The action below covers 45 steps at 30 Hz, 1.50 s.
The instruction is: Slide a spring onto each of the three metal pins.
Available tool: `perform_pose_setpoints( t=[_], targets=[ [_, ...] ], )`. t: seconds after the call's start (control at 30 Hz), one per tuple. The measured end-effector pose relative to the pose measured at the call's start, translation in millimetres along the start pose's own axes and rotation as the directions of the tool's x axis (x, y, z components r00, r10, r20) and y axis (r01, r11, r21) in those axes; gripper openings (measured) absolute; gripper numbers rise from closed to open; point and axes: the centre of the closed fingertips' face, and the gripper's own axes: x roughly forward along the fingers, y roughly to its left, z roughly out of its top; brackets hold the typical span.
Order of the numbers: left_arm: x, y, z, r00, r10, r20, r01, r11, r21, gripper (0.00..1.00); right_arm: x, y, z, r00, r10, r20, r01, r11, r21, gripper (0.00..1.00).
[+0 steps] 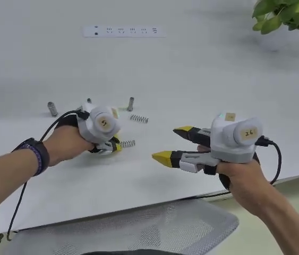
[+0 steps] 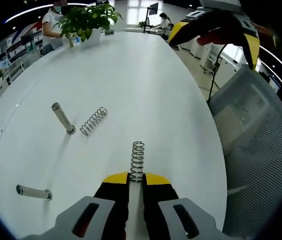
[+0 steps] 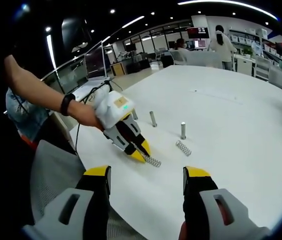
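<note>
My left gripper lies low on the white table, shut on one end of a small steel spring that sticks out forward from its yellow tips. A second spring lies loose beside an upright metal pin. Another bare pin stands just behind the left gripper. Further left a third pin appears to carry a coiled spring. My right gripper hovers open to the right of the held spring, nothing between its jaws, pointing at the left gripper.
A white power strip lies at the back of the table. A potted plant stands at the far right corner. A grey mesh chair back sits below the table's near edge. Cables trail from both grippers.
</note>
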Motion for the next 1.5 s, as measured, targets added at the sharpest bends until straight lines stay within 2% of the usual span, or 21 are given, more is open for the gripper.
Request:
perform_pose_setpoints(
  t=[0.23,0.47,0.53,0.8,1.1,1.33,1.5],
  targets=[
    [-11.4,-2.0,-9.0,0.9998,0.014,0.012,-0.014,0.999,-0.034,0.02,1.0,1.9,-2.7,1.0,0.007,-0.003,-0.007,1.0,0.001,0.57],
    [-33.6,0.1,-14.0,0.9974,0.051,0.05,-0.047,0.996,-0.076,0.02,2.7,4.6,-2.5,0.9998,0.021,-0.005,-0.021,1.0,-0.005,0.57],
    [-43.8,1.2,-13.8,0.9945,0.068,0.08,-0.06,0.993,-0.104,0.02,3.5,6.0,-2.1,0.9996,0.026,-0.005,-0.026,1.0,-0.007,0.57],
    [-66.4,-0.5,-28.6,0.9913,0.102,0.084,-0.092,0.989,-0.112,0.02,5.9,11.3,-0.8,0.9989,0.046,-0.008,-0.046,0.999,-0.017,0.56],
    [-94.4,-0.2,-32.3,0.9799,0.159,0.12,-0.142,0.979,-0.145,0.02,11.9,17.8,1.9,0.9967,0.079,-0.019,-0.08,0.996,-0.038,0.55],
    [-114.8,-6.8,-37.6,0.9701,0.195,0.144,-0.171,0.971,-0.165,0.02,16.7,24.1,3.2,0.9937,0.108,-0.03,-0.11,0.992,-0.058,0.55],
    [-128.5,-12.9,-44.6,0.9649,0.219,0.145,-0.194,0.967,-0.168,0.02,19.6,29.9,3.8,0.9911,0.13,-0.032,-0.131,0.989,-0.065,0.54]
  ],
)
